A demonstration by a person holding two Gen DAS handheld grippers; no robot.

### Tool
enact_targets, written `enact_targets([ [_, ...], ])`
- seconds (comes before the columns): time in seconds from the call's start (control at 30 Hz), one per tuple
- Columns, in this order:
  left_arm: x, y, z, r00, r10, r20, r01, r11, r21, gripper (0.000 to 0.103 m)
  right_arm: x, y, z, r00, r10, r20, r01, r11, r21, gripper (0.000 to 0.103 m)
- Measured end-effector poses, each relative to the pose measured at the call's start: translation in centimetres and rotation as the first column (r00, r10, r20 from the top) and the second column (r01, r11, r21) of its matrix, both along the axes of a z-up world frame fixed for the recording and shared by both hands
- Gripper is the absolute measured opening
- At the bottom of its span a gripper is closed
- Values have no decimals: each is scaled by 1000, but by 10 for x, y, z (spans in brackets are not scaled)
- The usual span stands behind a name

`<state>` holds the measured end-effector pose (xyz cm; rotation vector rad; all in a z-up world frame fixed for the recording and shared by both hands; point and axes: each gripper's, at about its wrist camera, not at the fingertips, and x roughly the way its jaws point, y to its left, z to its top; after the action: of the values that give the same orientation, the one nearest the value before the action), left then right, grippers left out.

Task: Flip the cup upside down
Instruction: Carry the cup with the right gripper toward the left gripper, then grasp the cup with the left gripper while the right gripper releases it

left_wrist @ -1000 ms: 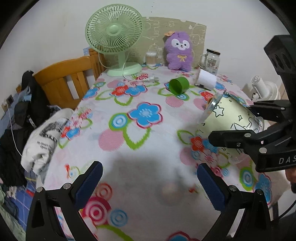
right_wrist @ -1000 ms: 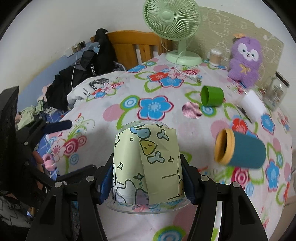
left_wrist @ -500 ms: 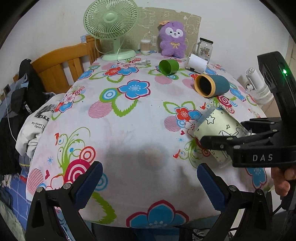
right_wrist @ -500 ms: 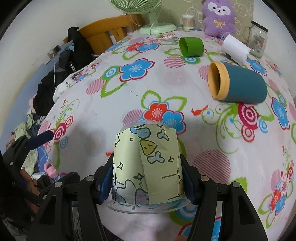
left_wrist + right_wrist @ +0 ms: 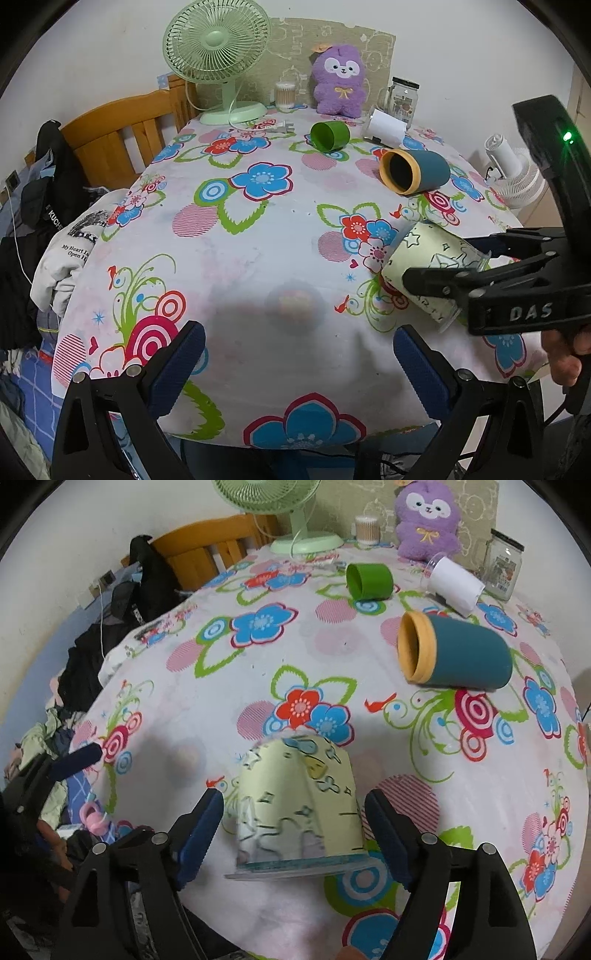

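A pale yellow-green patterned cup [image 5: 297,805] stands upside down on the floral tablecloth [image 5: 229,686], rim on the cloth, between the fingers of my right gripper [image 5: 293,830]. The jaws are spread wide of the cup with a gap on each side. In the left wrist view the same cup [image 5: 428,266] sits at the right, with the right gripper [image 5: 454,266] around it. My left gripper [image 5: 299,365] is open and empty over the table's near edge.
A teal cup with an orange rim [image 5: 458,653], a green cup [image 5: 369,579] and a white cup [image 5: 454,583] lie on their sides further back. A fan [image 5: 218,55], plush toy [image 5: 340,81] and jar [image 5: 402,99] stand at the far edge. A wooden chair with clothes [image 5: 55,177] is left.
My right gripper lowered the cup onto the cloth and opened, letting it go. The left gripper pulled back slightly and stayed open.
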<state>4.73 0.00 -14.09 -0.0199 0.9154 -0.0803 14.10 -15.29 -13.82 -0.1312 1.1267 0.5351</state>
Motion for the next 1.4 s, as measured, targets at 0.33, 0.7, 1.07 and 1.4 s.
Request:
enact_targets([
  [0.33, -1, -3, 7, 1000, -8, 15, 8, 1000, 5, 103, -3, -14, 17, 999, -6, 33, 6, 1000, 14, 83],
  [0.7, 1, -14, 24, 998, -20, 59, 22, 999, -29, 103, -12, -34, 38, 996, -20, 88, 16, 999, 45, 83],
  [1.07, 26, -34, 49, 996, -15, 85, 26, 991, -134, 103, -20, -94, 56, 984, -109, 142, 93, 989, 114, 83],
  [1.4, 69, -52, 23, 996, 56, -64, -70, 967, -243, 103, -29, -112, 23, 991, -100, 87, 89, 989, 117, 83],
])
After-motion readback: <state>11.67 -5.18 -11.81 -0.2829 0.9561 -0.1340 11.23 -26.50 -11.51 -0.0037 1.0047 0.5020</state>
